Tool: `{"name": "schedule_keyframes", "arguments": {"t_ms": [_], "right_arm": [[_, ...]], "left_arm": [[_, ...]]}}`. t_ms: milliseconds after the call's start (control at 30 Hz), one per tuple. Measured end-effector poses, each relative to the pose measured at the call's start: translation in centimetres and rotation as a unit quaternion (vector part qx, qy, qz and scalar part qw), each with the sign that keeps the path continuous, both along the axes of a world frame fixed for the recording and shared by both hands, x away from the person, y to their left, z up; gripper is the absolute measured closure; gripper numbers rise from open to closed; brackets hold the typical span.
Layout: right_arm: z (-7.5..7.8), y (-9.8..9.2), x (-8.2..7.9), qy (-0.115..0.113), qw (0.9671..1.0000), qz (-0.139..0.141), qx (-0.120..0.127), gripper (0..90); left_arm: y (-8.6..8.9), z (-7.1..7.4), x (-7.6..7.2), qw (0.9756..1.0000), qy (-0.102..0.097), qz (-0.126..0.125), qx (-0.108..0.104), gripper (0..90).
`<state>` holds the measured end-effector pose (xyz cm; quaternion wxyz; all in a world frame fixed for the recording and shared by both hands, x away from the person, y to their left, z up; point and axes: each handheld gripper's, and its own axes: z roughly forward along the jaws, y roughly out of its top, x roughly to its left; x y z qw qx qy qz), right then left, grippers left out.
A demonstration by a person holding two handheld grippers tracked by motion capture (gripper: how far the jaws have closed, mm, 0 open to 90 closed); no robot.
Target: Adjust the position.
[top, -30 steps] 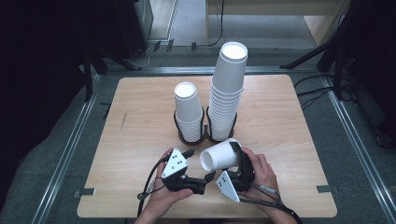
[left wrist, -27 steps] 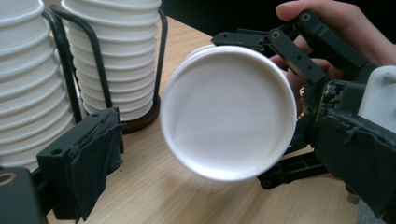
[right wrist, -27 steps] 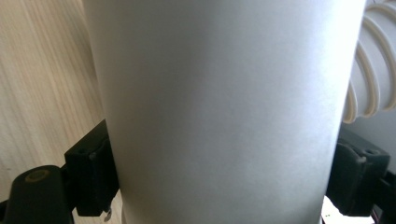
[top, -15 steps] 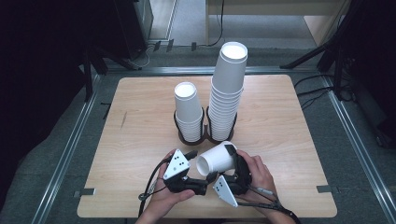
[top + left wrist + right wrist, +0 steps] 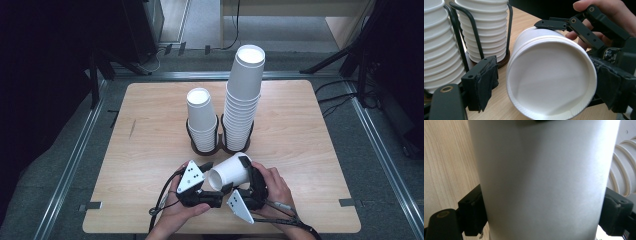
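Observation:
A white paper cup (image 5: 231, 172) lies on its side above the table's near edge, its open mouth facing left. My right gripper (image 5: 244, 175) is shut on the cup's body; in the right gripper view the cup (image 5: 544, 177) fills the gap of the right gripper (image 5: 544, 216) and both pads press its wall. My left gripper (image 5: 210, 182) sits at the cup's mouth. Its jaws have just been closing around the rim (image 5: 551, 80). The left gripper (image 5: 549, 83) has one pad (image 5: 486, 81) a small gap away from the rim.
Two stacks of white cups stand in black wire holders mid-table: a short stack (image 5: 202, 120) and a tall stack (image 5: 243, 95). They rise just beyond the grippers (image 5: 486, 32). Bare wooden table (image 5: 145, 120) spreads to the left and right. Cables trail off the near edge.
The held cup has swung down and left, bringing its mouth to the left gripper. Both hands have stayed in place.

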<state>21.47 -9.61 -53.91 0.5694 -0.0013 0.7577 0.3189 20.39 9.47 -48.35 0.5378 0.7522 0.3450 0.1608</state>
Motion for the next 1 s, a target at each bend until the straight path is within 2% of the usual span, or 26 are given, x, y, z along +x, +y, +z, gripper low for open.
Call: {"name": "schedule_keyframes", "arguments": {"t_ms": [233, 467, 567, 1000], "right_arm": [[0.08, 0.08, -0.12, 0.000, 1.0000, 0.002, 0.004, 13.1], [0.16, 0.09, -0.29, -0.005, 1.0000, 0.007, -0.001, 13.1], [0.13, 0.16, -0.37, -0.002, 0.9999, 0.010, 0.002, 13.0], [0.11, 0.09, -0.36, -0.008, 0.9999, 0.012, -0.006, 12.2]], "left_arm": [[-0.40, -0.10, -0.15, 0.9999, -0.003, 0.001, 0.014, 14.0], [-0.44, -0.06, -0.17, 0.9999, -0.001, 0.000, 0.015, 15.5], [-0.48, -0.02, -0.23, 0.9998, -0.003, 0.000, 0.019, 19.0], [-0.20, 0.05, -0.20, 0.9999, 0.010, -0.008, 0.009, 22.0]]}}
